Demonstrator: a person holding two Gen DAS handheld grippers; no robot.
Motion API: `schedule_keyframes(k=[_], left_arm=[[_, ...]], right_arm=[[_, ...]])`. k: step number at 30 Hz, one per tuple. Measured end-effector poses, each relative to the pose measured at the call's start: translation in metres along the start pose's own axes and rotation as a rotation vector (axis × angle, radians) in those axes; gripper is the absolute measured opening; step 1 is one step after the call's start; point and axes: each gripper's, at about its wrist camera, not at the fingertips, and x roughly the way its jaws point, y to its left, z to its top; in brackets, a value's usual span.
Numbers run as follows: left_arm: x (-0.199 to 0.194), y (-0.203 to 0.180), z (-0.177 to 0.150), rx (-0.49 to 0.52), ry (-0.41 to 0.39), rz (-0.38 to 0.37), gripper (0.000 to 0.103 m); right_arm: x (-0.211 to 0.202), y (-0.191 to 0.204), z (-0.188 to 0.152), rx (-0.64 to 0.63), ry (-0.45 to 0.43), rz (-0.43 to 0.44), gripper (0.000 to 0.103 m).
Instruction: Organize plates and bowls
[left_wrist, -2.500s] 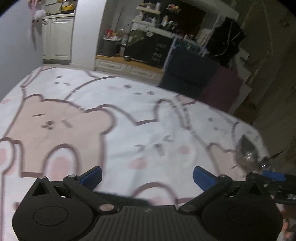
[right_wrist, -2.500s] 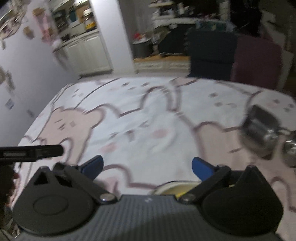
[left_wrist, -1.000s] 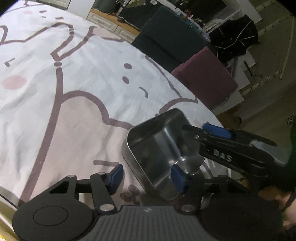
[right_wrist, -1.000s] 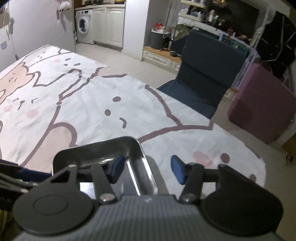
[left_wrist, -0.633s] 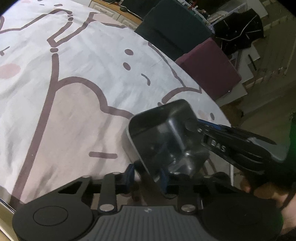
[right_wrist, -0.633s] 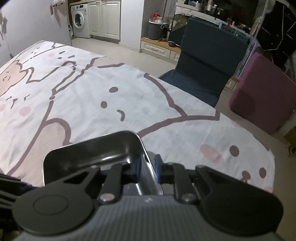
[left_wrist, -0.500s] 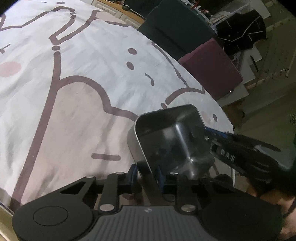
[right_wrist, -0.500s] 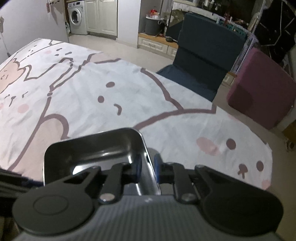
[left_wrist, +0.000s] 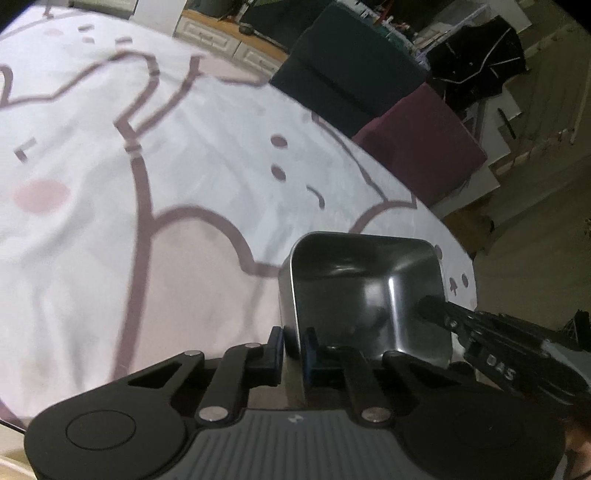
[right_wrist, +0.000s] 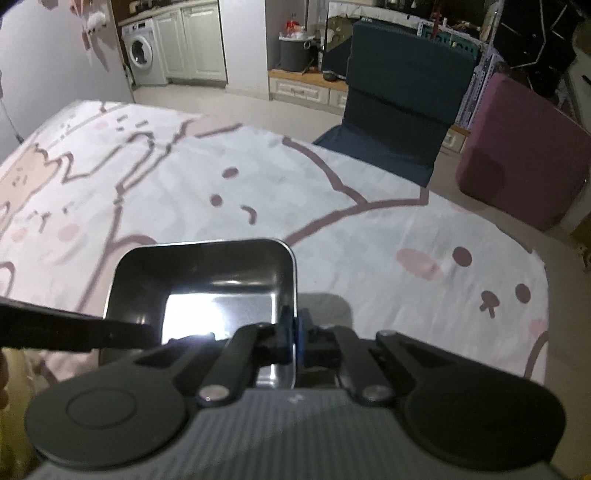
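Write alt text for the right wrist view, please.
The right hand-held gripper is shut on the right wall of a rectangular steel tray above a bunny-print cloth. The left hand-held gripper reaches in from the left to the tray's opposite wall.

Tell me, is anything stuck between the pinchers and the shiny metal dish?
No. The left gripper is closing on the near-left wall of the square steel dish, a blue pad on each side. The right gripper is shut on its right wall. Only the dish's walls sit between the pads.
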Motion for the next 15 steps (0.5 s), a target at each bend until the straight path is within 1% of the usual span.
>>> schedule_keyframes(k=[6, 11, 15], left_arm=[[-0.05, 0.013, 0.014, 0.071, -0.052, -0.033, 0.008], [-0.096, 0.026, 0.02, 0.133, -0.091, -0.047, 0.009], [-0.133, 0.043, 0.025, 0.165, -0.12, -0.06, 0.009]], right_arm=[[-0.039, 0.027, 0.006, 0.046, -0.077, 0.03, 0.003], [-0.069, 0.062, 0.008, 0.076, -0.141, 0.027, 0.004], [-0.093, 0.093, 0.008, 0.122, -0.193, 0.023, 0.004]])
